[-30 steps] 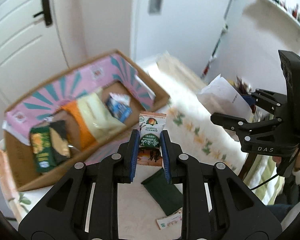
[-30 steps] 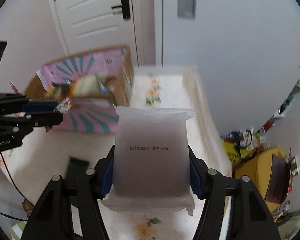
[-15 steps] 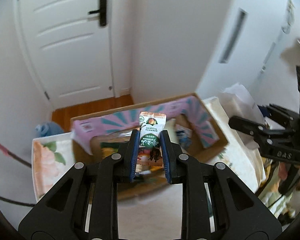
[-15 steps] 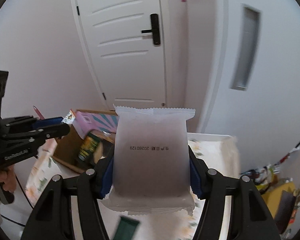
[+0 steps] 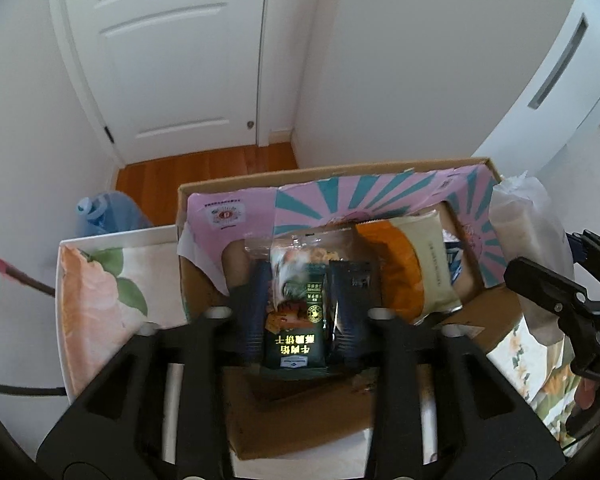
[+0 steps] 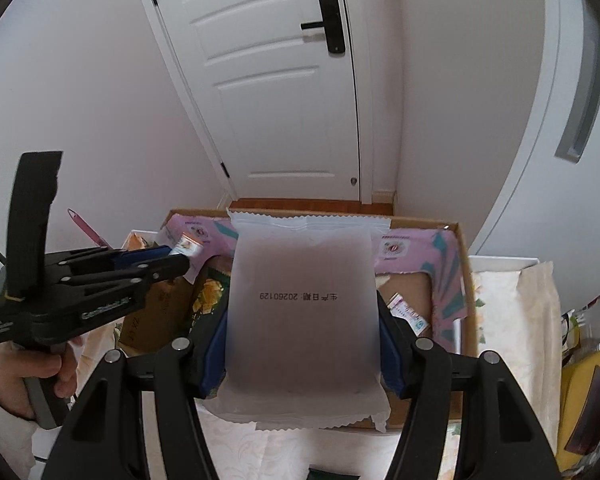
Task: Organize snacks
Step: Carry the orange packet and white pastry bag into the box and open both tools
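A cardboard box (image 5: 300, 412) with pink and teal flaps holds several snack packs, among them a dark green pack (image 5: 296, 344), an orange pack (image 5: 400, 276) and a cream pack (image 5: 432, 264). My left gripper (image 5: 304, 300) is over the box with its fingers spread; the small snack packet blurs between them, grip unclear. In the right wrist view the left gripper (image 6: 180, 258) still shows that small packet (image 6: 188, 245) at its tips. My right gripper (image 6: 304, 320) is shut on a frosted white snack pouch (image 6: 304, 320), held above the box's (image 6: 466, 280) near edge.
The box stands on a floral tablecloth (image 5: 96, 288) on a white table. A white door (image 6: 276, 80) and wood floor (image 5: 204, 172) lie behind. A blue water bottle (image 5: 108, 212) stands on the floor. A dark green packet (image 6: 332, 474) lies on the table below my right gripper.
Both grippers have swung toward the box and now hang over it. The left gripper's fingers have spread wider and the small packet between them is blurred. The white pouch stays held.
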`<action>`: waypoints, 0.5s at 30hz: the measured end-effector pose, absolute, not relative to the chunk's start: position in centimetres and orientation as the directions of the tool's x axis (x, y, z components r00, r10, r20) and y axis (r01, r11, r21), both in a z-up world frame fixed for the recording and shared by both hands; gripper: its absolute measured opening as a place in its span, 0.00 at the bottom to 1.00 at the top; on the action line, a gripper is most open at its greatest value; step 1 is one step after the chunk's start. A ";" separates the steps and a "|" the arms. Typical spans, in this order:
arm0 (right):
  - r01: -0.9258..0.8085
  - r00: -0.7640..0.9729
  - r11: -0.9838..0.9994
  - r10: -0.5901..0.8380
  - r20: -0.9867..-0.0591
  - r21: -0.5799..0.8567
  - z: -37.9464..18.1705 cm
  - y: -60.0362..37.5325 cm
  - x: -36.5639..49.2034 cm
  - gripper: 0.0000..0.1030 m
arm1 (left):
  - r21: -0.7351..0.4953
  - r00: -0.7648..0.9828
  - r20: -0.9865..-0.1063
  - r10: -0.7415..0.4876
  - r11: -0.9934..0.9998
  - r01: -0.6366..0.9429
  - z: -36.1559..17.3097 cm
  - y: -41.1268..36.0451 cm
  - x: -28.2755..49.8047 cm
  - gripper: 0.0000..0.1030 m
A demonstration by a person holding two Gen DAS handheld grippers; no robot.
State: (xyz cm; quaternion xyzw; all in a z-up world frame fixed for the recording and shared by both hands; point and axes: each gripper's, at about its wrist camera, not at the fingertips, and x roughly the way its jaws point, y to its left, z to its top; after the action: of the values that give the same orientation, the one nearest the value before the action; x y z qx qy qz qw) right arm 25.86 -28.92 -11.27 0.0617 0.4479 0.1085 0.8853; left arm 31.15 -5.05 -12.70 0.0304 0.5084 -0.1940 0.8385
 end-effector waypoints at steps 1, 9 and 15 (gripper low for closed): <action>-0.137 0.572 0.969 0.247 -0.782 0.206 -11.4 -29.0 26.2 0.56 | -0.128 0.417 -0.865 -0.279 0.927 0.354 -12.8 -5.1 31.2 0.77; -0.106 0.547 0.968 0.247 -0.800 0.227 -12.0 -29.3 26.7 0.56 | -0.065 0.460 -0.851 -0.252 0.921 0.383 -11.4 -5.6 29.5 0.88; -0.120 0.500 0.964 0.267 -0.824 0.239 -12.1 -28.5 28.4 0.56 | -0.043 0.477 -0.848 -0.232 0.926 0.374 -10.5 -5.3 28.0 0.88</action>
State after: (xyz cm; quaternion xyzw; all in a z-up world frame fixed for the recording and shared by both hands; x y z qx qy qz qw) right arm 28.40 -28.46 -12.11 0.0752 0.4871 0.1120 0.8628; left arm 27.96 -5.27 -10.51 0.0740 0.4797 -0.1769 0.8562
